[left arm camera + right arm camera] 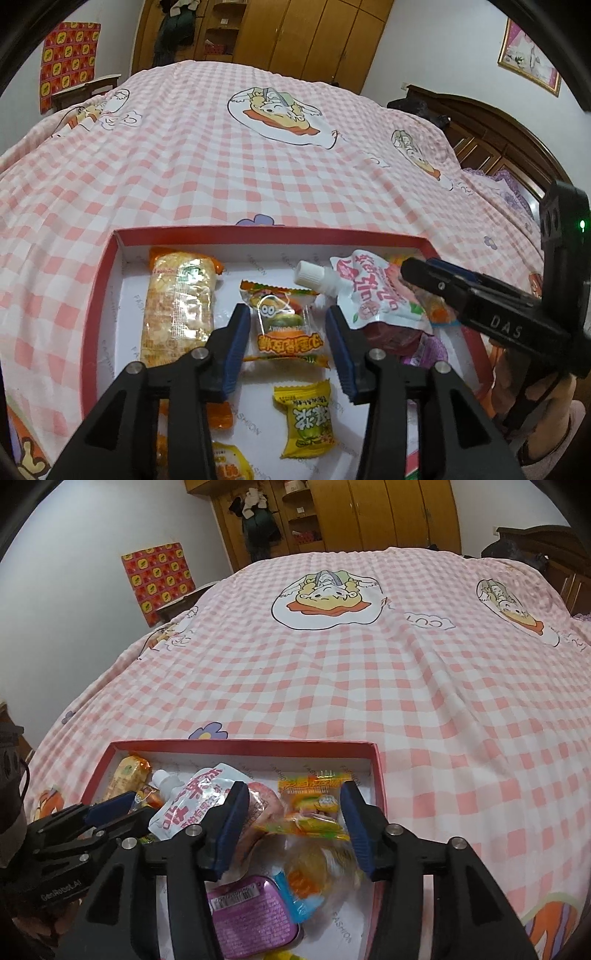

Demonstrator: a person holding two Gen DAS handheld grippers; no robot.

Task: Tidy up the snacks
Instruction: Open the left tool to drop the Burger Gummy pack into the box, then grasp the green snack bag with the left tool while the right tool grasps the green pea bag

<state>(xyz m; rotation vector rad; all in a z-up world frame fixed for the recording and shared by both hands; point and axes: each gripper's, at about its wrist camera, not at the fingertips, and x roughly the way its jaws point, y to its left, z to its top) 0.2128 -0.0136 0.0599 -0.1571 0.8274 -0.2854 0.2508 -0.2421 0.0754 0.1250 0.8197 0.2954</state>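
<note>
Fingers of both grippers stand parted, gripping nothing. Left gripper (286, 343) hovers over a burger gummy packet (286, 325) lying between its blue pads; right gripper (291, 827) hovers over a second gummy packet (314, 805). Snacks lie in a shallow red-rimmed box (96, 317): a rice cracker pack (179, 299) at left, a spouted pink pouch (364, 291), a yellow candy (308, 419), a purple tin (255, 912). Box rests on a pink checked bedspread (221, 162).

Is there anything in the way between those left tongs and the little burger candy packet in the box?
Nothing visible. The left tongs are open, one pad on each side of the burger candy packet in the red box. The spout pouch lies just right of it.
</note>
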